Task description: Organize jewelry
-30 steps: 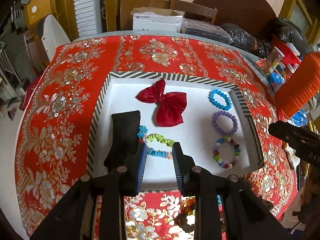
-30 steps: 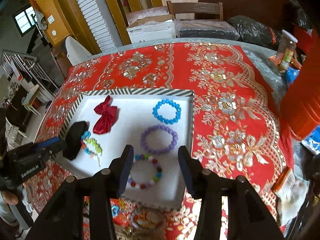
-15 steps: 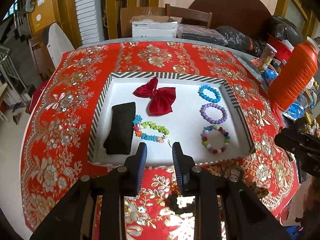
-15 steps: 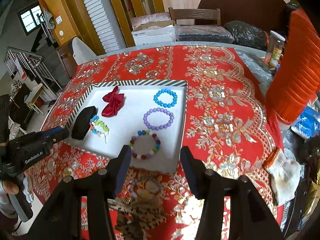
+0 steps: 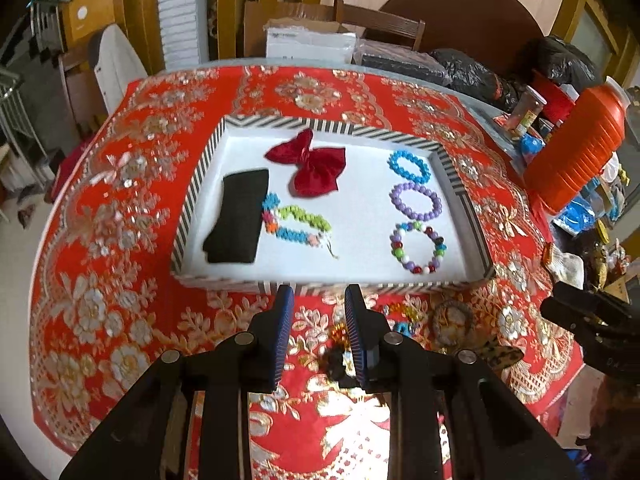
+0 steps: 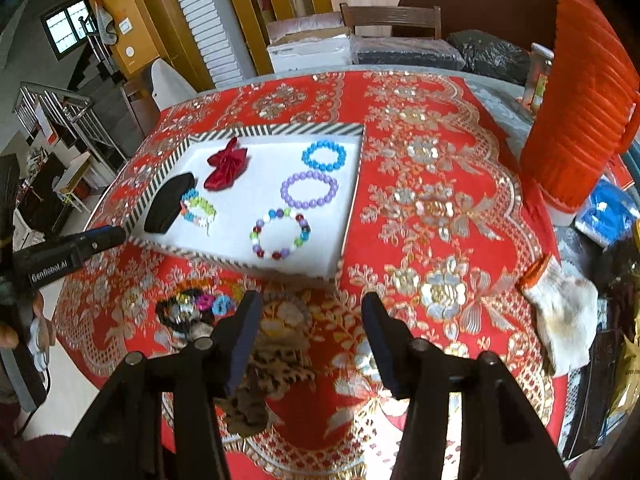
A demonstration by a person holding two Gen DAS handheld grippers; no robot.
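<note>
So the striped-rim tray (image 5: pixel 464 196) sits on the red and gold floral tablecloth (image 5: pixel 120 208), and it's already got a fair bit in it: a black folded cloth piece (image 5: pixel 236 216) on its left side, a red velvet bow (image 5: pixel 316 166) toward the back, and a mixed green, blue and orange beaded strand (image 5: pixel 298 226) lying right against the black piece. Down the right side there's a neat column of three bracelets, the blue bead bracelet (image 5: pixel 409 166) farthest, the purple bead bracelet (image 5: pixel 416 202) in the middle and the multicolour bead bracelet (image 5: pixel 418 247) nearest, each close to the next but not touching. The left gripper (image 5: pixel 319 306) hangs over the cloth just in front of the tray's near rim, its blue-padded fingers a narrow gap apart with nothing between them. The right gripper (image 6: pixel 310 312) is also on the near side of the tray, jaws spread wide and empty. Below them on the cloth is a loose heap of leftover jewelry (image 6: pixel 200 306), including small pink and blue pieces, plus a leopard-print hair clip (image 6: pixel 276 364) partly hidden behind the right gripper's finger. Off to the right stand an orange ribbed jug (image 6: pixel 580 120) and a crumpled white work glove (image 6: pixel 564 312).
</note>
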